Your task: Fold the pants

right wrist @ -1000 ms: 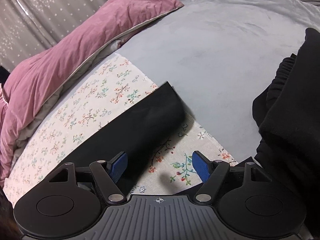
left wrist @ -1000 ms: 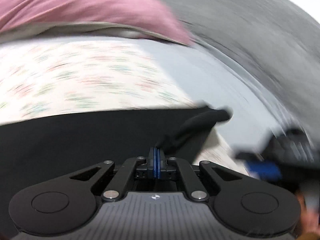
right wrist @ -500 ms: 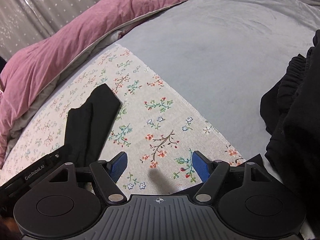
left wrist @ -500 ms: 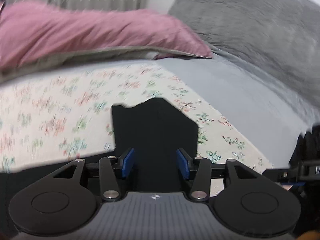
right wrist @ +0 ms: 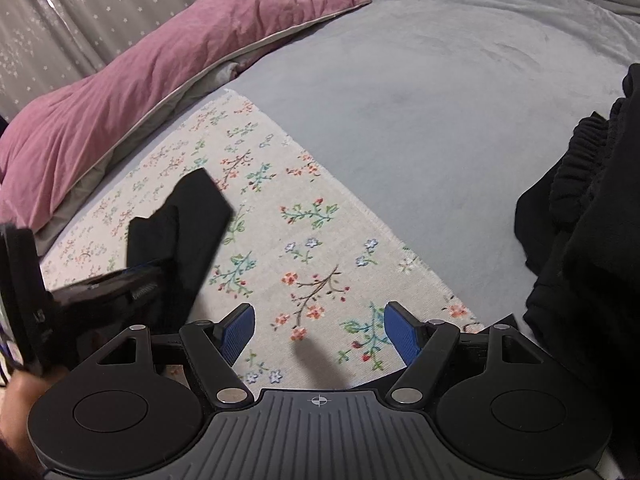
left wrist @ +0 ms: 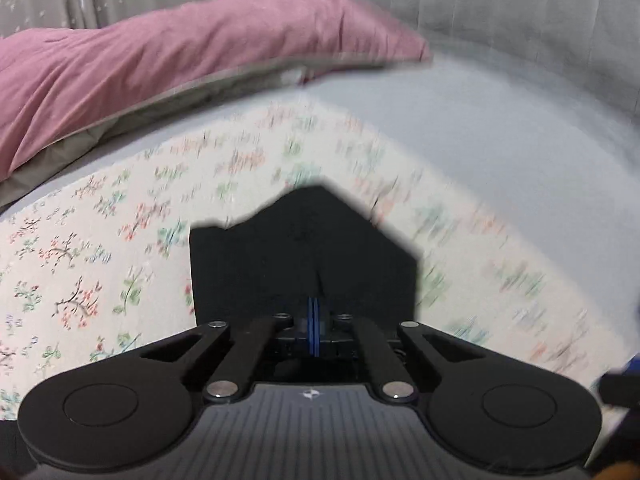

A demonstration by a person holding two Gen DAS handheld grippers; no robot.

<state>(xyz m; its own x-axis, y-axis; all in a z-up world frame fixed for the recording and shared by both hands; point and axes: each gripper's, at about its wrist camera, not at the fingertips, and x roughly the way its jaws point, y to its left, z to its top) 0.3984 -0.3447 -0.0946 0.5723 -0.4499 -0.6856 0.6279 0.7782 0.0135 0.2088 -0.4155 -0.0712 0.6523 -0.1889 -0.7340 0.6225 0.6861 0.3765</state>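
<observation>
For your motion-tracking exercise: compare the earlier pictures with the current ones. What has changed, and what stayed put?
The left hand-held gripper, open half a second ago, has shut on the black pants, after letting go a second earlier. The right hand-held gripper stays open above the floral cloth. The pink pillow and black clothing pile have not moved.

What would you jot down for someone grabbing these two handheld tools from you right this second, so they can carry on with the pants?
Left gripper: jaws shut on the black pants, pinching the near end of the folded stack.
Right gripper: jaws open, holding nothing, above the floral cloth.
The pants lie on the floral cloth as a narrow, layered strip; the right view shows them with the left gripper on them.
A pile of dark clothes sits to the right on the grey blanket.
Done: pants appear folded at least once.
Left: probably finish folding and set them down neatly.
</observation>
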